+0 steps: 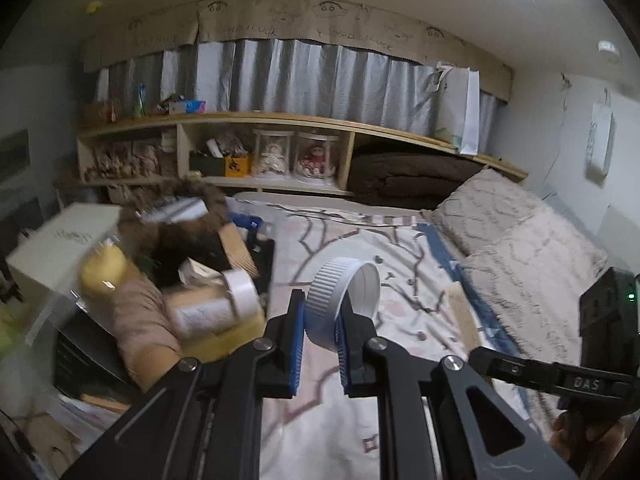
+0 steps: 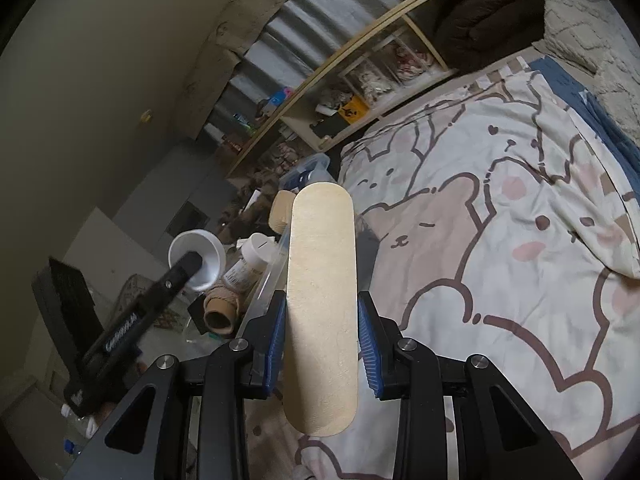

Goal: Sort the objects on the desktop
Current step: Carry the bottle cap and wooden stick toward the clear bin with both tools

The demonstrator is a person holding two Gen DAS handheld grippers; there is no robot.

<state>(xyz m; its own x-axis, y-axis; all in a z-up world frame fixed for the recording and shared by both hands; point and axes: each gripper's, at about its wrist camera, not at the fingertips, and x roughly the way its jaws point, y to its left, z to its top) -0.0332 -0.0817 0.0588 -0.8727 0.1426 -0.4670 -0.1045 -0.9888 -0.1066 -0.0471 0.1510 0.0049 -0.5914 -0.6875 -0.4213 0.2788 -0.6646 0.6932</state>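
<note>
Here the left gripper [image 1: 320, 334] pinches a white cap [image 1: 344, 304] by its rim, while the right gripper [image 2: 322, 344] clamps a wooden slat [image 2: 322, 304], its long axis running straight ahead; both hang above the bed [image 2: 520, 200], cluttered bins [image 1: 224, 312] to the left.

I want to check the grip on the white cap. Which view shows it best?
The left wrist view. There the white cap sits close and sharp, its ribbed wall pinched between the left tool's blue pads. The right wrist view shows the cap only small and off to the side, partly behind one black finger.
</note>
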